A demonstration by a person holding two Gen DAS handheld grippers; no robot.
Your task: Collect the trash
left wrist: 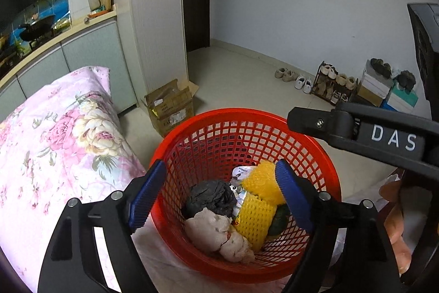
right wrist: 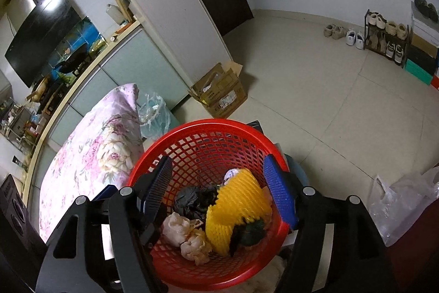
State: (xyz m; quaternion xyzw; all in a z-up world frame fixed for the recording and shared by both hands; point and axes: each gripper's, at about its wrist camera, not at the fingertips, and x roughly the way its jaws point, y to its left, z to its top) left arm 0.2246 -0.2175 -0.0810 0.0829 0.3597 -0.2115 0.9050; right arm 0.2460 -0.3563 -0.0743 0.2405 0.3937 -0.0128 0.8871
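A red mesh basket (left wrist: 247, 114) (right wrist: 208, 125) stands just below both grippers. In it lie a yellow foam net (left wrist: 255, 216) (right wrist: 236, 208), a crumpled black bag (left wrist: 211, 197) (right wrist: 189, 199), a beige wad of tissue (left wrist: 216, 232) (right wrist: 183, 235) and a dark green scrap (left wrist: 279, 221) (right wrist: 252, 232). My left gripper (left wrist: 219, 191) hangs open over the basket's near rim, its blue pads pressing on nothing. My right gripper (right wrist: 219, 191) is open above the same basket, with the yellow net lying loose below it. The right gripper's black body crosses the left wrist view at the upper right.
A pink floral quilt (left wrist: 55, 142) (right wrist: 90, 150) lies to the left of the basket. An open cardboard box (left wrist: 170, 106) (right wrist: 219, 95) sits on the tiled floor beyond. A shoe rack (left wrist: 332, 84) lines the far wall. A clear plastic bag (right wrist: 397, 202) lies at the right.
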